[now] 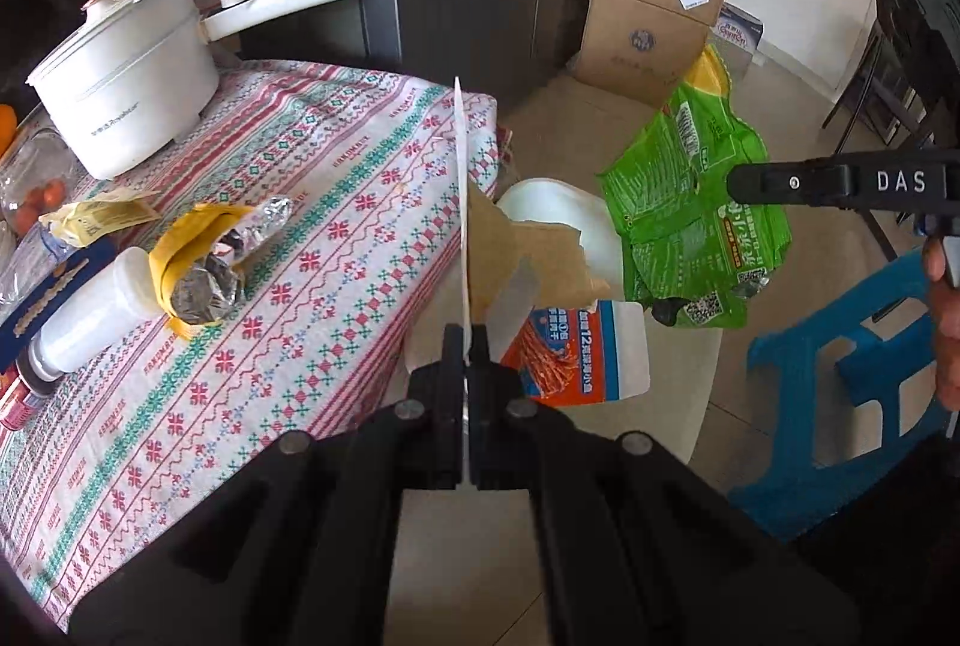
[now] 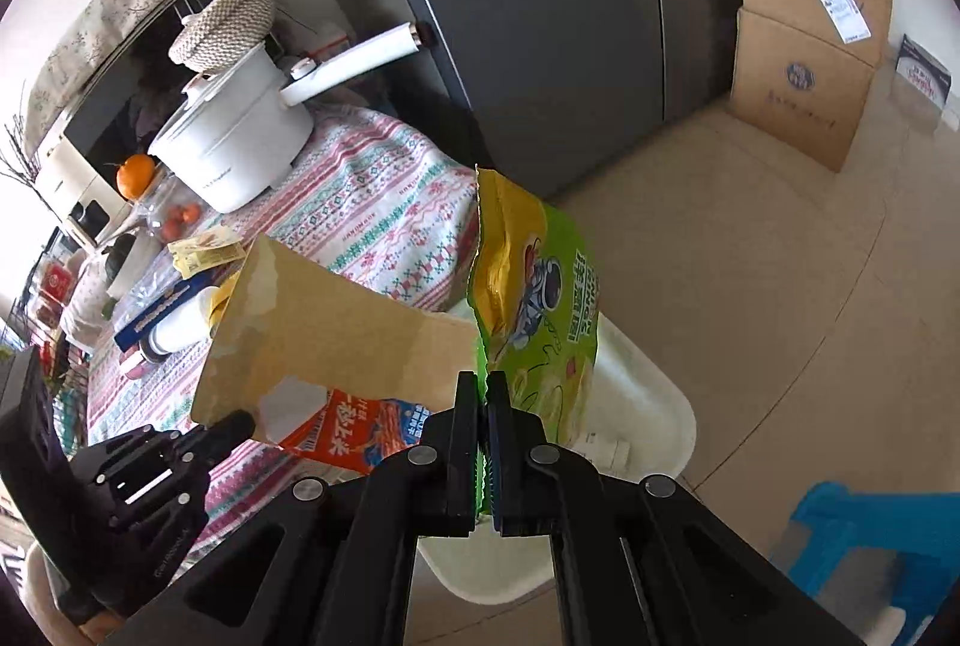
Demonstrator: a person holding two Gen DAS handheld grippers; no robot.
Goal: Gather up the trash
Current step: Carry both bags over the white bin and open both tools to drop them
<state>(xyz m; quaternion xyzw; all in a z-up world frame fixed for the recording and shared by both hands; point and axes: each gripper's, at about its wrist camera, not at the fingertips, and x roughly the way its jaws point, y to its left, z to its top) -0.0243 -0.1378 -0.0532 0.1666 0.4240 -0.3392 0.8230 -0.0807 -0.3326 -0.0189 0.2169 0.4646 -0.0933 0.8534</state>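
Two pieces of trash are in hand. The flattened snack box (image 2: 336, 340), brown inside and orange-printed outside, is clenched edge-on in the left tool (image 1: 467, 346), at centre frame in the left view. The green snack bag (image 2: 540, 286) is clenched in the right tool (image 2: 485, 394), hanging at centre of the right view. Both sit above the white bin (image 2: 648, 406) on the floor beside the patterned surface (image 1: 270, 226).

Step in hand, by judgement: carrying to the bin, close to the drop. The next move calls for both tools to release over the bin's mouth.

More trash remains at the left of the left view: a yellow foil wrapper (image 1: 210, 262) and a white bottle (image 1: 90, 322).
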